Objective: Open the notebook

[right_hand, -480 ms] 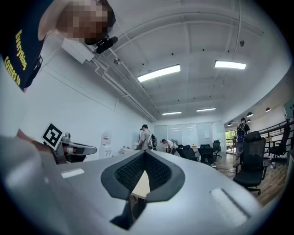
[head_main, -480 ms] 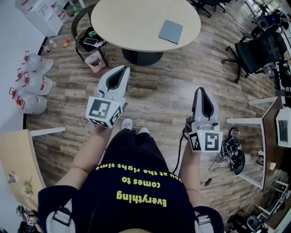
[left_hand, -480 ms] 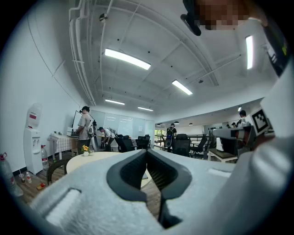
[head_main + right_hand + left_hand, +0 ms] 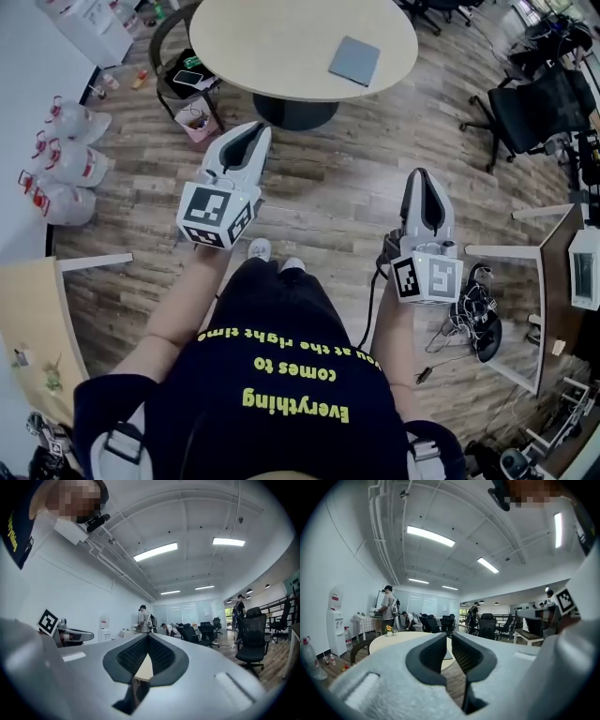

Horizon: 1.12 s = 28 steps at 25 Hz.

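A closed grey notebook [image 4: 354, 60] lies flat on the right part of the round beige table [image 4: 272, 42] at the top of the head view. Both grippers hang over the wooden floor, well short of the table. My left gripper [image 4: 255, 131] points towards the table's near edge, its jaws shut with nothing between them [image 4: 449, 637]. My right gripper [image 4: 422, 176] is lower and to the right, also shut and empty [image 4: 148, 637]. A strip of the beige table [image 4: 144, 667] shows below its closed tips.
A dark chair [image 4: 183, 80] with a phone on it and a pink bin [image 4: 197, 122] stand left of the table. Water jugs [image 4: 61, 164] line the left wall. A black office chair [image 4: 539, 108], a desk [image 4: 562, 281] and floor cables [image 4: 473, 319] are at the right.
Both grippers have crept a little towards the table; their jaws stay shut and the notebook has not moved.
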### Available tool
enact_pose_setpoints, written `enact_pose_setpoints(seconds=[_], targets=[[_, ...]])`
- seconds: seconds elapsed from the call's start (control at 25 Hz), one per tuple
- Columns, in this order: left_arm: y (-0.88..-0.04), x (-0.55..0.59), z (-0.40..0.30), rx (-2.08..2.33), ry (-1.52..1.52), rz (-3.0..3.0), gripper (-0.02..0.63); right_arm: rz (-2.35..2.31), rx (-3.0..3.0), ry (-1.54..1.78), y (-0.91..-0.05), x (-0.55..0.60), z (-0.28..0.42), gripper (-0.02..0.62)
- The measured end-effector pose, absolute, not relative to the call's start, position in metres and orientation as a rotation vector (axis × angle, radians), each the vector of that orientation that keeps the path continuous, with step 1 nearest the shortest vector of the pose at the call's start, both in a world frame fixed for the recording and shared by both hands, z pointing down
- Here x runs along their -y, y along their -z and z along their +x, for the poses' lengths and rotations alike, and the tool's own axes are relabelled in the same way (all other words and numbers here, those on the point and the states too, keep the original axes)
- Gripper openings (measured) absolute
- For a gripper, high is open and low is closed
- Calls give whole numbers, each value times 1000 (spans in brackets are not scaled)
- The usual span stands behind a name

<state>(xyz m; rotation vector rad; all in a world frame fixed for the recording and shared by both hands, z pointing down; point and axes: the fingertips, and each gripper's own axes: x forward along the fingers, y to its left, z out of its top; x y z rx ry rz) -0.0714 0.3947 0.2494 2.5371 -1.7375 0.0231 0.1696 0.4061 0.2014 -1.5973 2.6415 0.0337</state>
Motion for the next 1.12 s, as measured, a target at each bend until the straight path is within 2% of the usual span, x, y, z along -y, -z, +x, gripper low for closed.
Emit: enact_pose_setpoints(seconds=[0.08,0.28,0.4,0.68,1.12], targets=[[-251,-390,-71,1731,-27,2528,59,-1589,-2647,0,-206,-400,172,28],[-258,-376,-62,1612,8,2518,187,-1483,-2727,127,-222,-381,158,238],[-268,-362,-62,1601,-42,2509,254,-1461,-2725,151,-225,-367,149,309],[-277,-298,-86,1584,-45,2509,276,-1507,-2719,143,-232,-310,126,373],[-267,-145,-131,1465,-73,2617,290,-1600,-2633,137,-221,-172,78,411]])
